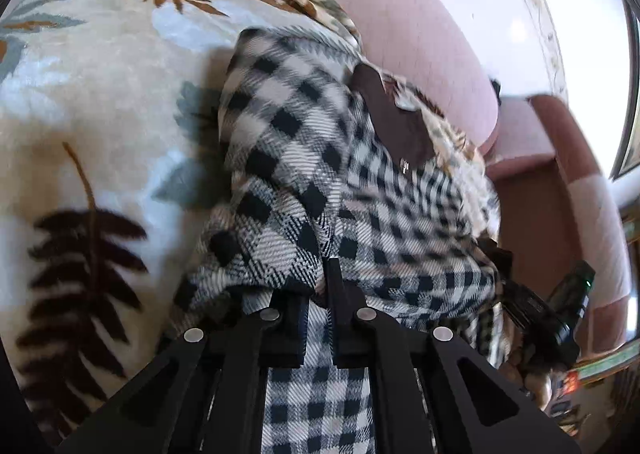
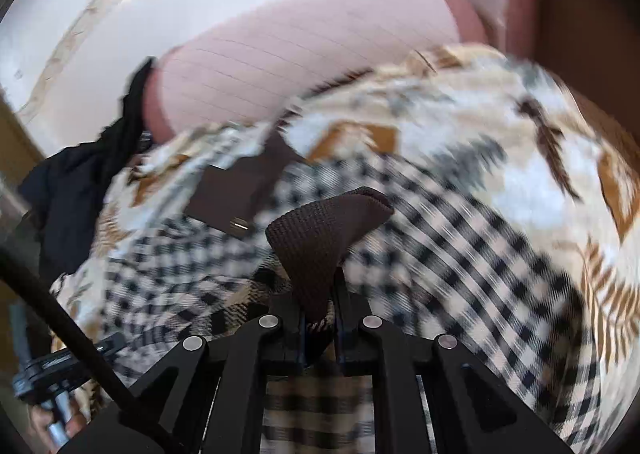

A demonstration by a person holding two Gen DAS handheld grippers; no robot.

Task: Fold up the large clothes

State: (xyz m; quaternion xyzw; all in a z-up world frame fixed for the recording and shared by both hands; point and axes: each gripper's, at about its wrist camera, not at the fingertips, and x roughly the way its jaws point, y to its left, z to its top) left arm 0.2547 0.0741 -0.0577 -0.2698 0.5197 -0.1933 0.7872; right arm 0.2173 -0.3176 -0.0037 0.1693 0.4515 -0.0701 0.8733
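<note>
While the checked garment (image 1: 304, 157) lies bunched across the leaf-print blanket (image 1: 100, 93), the left gripper (image 1: 318, 294) pinches its plaid edge at 6 o'clock. The right gripper (image 2: 318, 306) clamps its brown knit cuff (image 2: 320, 238); uneven pulling could slip either thin hold and skew the fold.

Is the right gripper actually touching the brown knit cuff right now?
Touching. The right wrist view shows the right gripper with jaws closed on the brown knit cuff, which sticks up out from between them.
</note>
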